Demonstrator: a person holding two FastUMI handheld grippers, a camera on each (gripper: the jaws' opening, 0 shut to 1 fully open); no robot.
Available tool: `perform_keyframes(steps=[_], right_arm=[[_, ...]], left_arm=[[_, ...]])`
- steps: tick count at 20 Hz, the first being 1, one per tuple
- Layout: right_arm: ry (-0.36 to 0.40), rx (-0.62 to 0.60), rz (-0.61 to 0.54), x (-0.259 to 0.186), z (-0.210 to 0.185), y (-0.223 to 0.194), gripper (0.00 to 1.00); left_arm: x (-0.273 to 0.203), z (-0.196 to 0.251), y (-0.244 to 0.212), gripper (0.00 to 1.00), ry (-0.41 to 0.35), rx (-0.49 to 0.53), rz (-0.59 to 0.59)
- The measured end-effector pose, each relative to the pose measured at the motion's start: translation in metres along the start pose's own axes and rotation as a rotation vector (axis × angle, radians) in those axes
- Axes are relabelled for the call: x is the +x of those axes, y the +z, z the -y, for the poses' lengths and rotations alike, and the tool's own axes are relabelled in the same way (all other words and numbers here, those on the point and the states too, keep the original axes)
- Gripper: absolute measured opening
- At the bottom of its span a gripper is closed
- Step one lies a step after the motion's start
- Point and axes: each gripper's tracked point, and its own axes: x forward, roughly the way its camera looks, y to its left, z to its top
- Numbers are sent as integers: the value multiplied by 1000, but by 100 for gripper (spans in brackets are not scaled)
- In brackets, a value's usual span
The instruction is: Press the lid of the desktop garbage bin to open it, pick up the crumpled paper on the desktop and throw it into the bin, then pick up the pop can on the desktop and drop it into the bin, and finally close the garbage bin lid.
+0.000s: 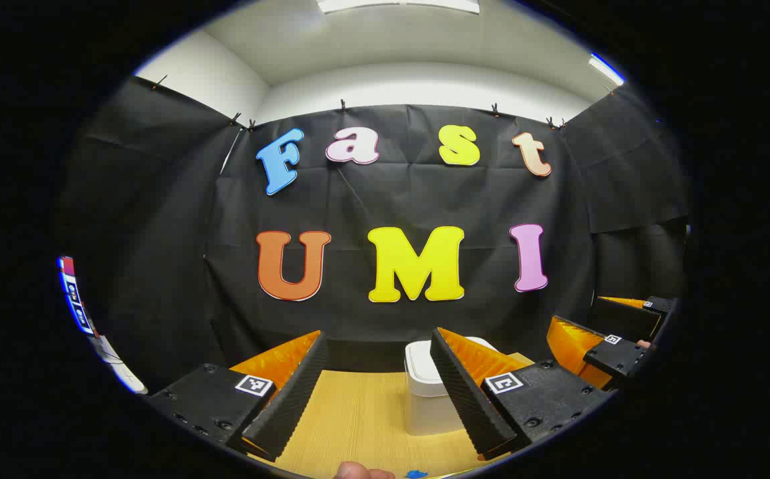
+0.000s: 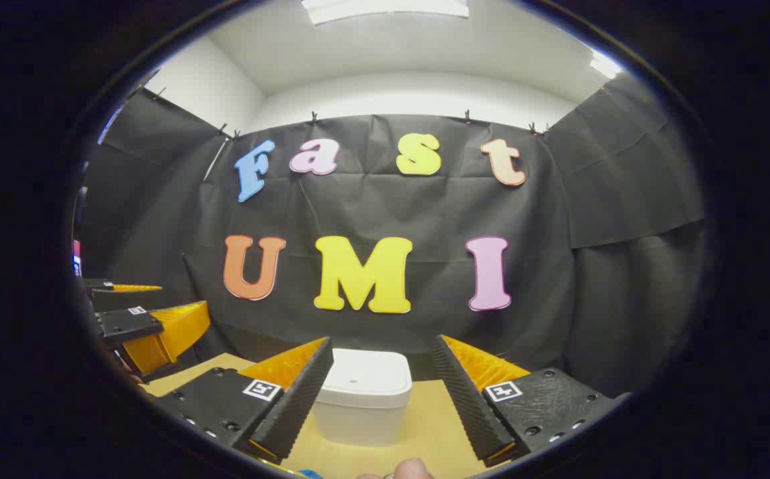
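The white desktop garbage bin [image 2: 363, 396] stands with its lid closed on the wooden desktop [image 2: 434, 426], in front of the black cloth wall. The right gripper [image 2: 381, 406] is held level and pointed at the bin, its fingers spread wide to either side of the bin and holding nothing. In the left gripper view, the left gripper [image 1: 375, 399] is likewise level, jaws wide apart and empty, with the bin [image 1: 428, 392] ahead of it, partly hidden behind its right finger. To the bin's left in the right gripper view, the left gripper [image 2: 142, 326] appears farther off. A fingertip [image 2: 411, 469] shows at the bottom edge.
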Motion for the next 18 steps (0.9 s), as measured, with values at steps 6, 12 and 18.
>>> perform_keyframes(steps=[6,12,18], right_arm=[[-19,5,-1,-1,-1,3,95],[-10,-2,-33,0,-5,-8,95],[-4,-8,-39,3,-6,-10,95]], left_arm=[[-1,-1,-1,100,15,0,-12],[-1,-2,-4,100,24,-10,-29],[-3,-2,-5,99,24,-18,-43]])
